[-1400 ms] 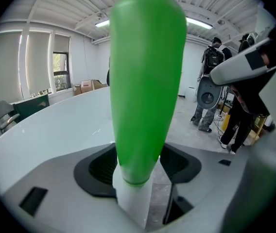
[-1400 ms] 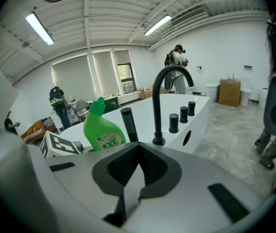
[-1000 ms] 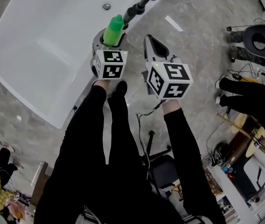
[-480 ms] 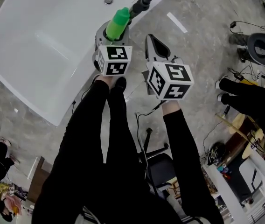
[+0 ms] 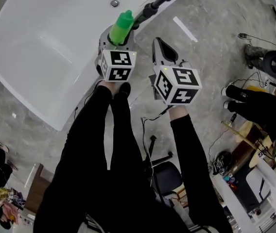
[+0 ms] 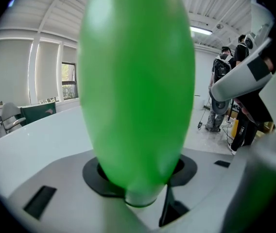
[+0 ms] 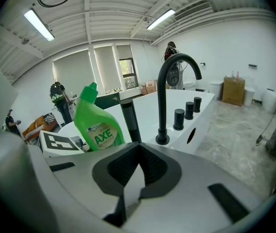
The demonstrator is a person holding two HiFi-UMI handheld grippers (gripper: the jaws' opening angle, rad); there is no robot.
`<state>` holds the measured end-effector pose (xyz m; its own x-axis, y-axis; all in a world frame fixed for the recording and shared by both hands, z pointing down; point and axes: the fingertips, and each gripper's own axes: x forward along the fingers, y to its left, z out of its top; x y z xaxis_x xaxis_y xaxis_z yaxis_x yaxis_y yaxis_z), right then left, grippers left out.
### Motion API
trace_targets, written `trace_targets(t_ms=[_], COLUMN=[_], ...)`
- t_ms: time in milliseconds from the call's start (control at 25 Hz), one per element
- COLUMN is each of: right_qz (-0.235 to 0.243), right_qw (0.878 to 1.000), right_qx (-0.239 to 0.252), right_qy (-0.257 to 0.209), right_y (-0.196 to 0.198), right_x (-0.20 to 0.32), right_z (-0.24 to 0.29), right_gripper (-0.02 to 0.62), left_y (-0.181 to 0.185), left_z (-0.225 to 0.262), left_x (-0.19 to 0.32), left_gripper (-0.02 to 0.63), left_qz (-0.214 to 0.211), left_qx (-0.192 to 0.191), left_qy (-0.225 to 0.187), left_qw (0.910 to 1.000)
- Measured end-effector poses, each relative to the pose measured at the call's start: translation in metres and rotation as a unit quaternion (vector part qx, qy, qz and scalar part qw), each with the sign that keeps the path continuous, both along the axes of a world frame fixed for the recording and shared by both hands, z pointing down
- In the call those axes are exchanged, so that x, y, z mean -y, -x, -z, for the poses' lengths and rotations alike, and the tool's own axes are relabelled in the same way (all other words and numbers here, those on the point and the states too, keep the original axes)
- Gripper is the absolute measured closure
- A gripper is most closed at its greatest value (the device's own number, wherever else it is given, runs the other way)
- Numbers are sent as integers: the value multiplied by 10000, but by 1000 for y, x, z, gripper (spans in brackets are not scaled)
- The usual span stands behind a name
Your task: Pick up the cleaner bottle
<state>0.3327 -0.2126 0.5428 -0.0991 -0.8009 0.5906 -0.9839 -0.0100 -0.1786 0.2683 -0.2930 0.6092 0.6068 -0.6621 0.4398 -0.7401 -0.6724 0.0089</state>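
Note:
The green cleaner bottle [image 5: 121,27] stands on the rim of the white bathtub [image 5: 41,52], beside a black hand shower [image 5: 152,6]. My left gripper [image 5: 113,40] has its jaws round the bottle's body and they are closing on it. In the left gripper view the bottle [image 6: 138,91] fills the picture, and the dark pads [image 6: 92,174] hug its base. My right gripper [image 5: 158,43] hovers just right of it, shut and empty. In the right gripper view the bottle [image 7: 96,120] shows its label to the left of the shut gripper [image 7: 138,174].
A tall black faucet [image 7: 164,96] with black knobs [image 7: 186,111] stands on the tub rim, right of the bottle. A person's dark legs [image 5: 259,101], cables and equipment [image 5: 235,164] crowd the floor at the right. The drain [image 5: 114,3] lies in the tub.
The left gripper's jaws have drawn in round the bottle. The head view has shifted slightly. The right gripper has kept still.

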Motion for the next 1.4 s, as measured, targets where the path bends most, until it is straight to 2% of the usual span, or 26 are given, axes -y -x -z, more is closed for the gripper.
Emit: trace_targets(t_ms=[720, 1400], right_qz=[476, 1136], right_qw=[9972, 9886], right_qx=[-246, -287], right_qy=[-513, -949], right_y=[70, 176], right_x=[44, 77], right_z=[64, 107], right_gripper=[594, 594], left_y=[70, 195], left_z=[92, 163], left_x=[45, 62], left_gripper=[405, 405], left_qz=[232, 701], left_qx=[-417, -382], left_qy=[-536, -968], left_qw=[9974, 9921])
